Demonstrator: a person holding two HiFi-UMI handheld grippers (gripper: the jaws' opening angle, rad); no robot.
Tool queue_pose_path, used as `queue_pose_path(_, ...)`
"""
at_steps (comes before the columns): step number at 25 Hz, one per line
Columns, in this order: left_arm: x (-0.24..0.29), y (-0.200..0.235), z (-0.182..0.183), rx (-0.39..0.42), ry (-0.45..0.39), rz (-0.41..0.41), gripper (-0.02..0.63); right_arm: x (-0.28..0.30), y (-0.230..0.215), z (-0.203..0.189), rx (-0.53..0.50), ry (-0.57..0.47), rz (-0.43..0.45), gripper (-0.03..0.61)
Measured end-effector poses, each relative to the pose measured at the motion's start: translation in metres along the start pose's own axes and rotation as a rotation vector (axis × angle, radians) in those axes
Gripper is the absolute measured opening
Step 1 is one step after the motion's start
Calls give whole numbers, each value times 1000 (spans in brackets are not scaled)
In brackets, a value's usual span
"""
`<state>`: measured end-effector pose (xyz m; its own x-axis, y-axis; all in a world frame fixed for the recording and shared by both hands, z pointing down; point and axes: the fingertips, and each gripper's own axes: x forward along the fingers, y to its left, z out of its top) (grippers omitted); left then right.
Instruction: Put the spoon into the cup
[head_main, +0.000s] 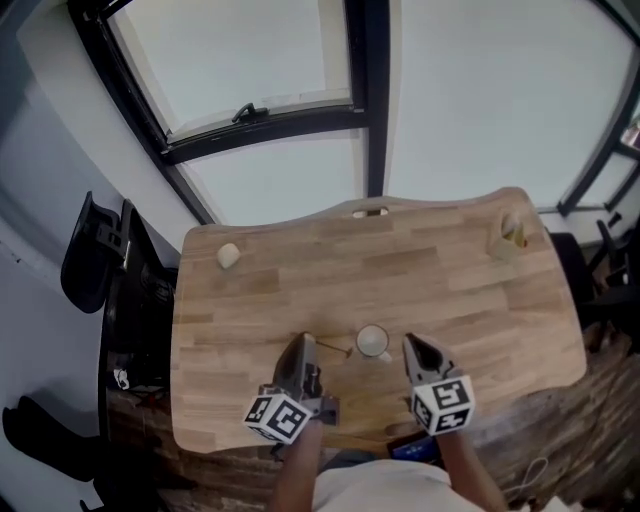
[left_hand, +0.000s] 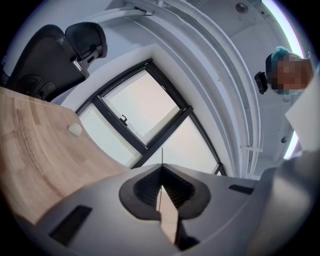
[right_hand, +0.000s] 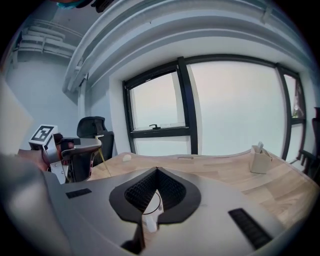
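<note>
You have not put the spoon in the cup yet, but you look close. The white cup stands on the wooden table, near the 6 o'clock edge, right in front of you, and nothing pokes out of it. The spoon shows only as a thin stick at the cup's 9 o'clock, running from the tip of your left gripper toward the cup. Its round end is too small to see. Your left gripper has its jaws squeezed together. In the right gripper view the stick hangs down from its tip, so I think it is pinching the spoon by the end of the handle. Your right gripper sits at the cup's 3 o'clock, just beside it and not touching it, as far as I can tell. Its jaws are pressed together too and hold nothing, and the cup peeks through the slit under them. So the picking-up part looks done. What is left is to bring the spoon over the cup's mouth, tip the round end down inside and let go. The small pale lump at 10 o'clock and the little box at 2 o'clock are well away from all this
</note>
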<state>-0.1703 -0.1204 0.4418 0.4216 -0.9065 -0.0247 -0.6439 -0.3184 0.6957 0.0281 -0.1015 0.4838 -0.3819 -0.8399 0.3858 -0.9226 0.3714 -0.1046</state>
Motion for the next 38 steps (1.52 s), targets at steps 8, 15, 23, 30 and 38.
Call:
queue_pose_path(8, 43, 21, -9, -37, 56, -13, 0, 26, -16, 0, 59, 40, -51, -3)
queue_pose_path(15, 47, 25, -17, -37, 61, 32, 0, 29, -22, 6, 42, 40, -35, -3)
queue_pose_path(23, 35, 22, -12, -29, -17, 122, 0, 33, -21, -1, -14, 48, 80, -3)
queue_pose_path(30, 24, 26, -16, -47, -94, 180, 0, 38, -16, -5, -36, 65, 163, -3)
queue_pose_path(38, 21, 22, -24, -42, -93, 196, 0, 40, -18, -7, -31, 60, 190, -3)
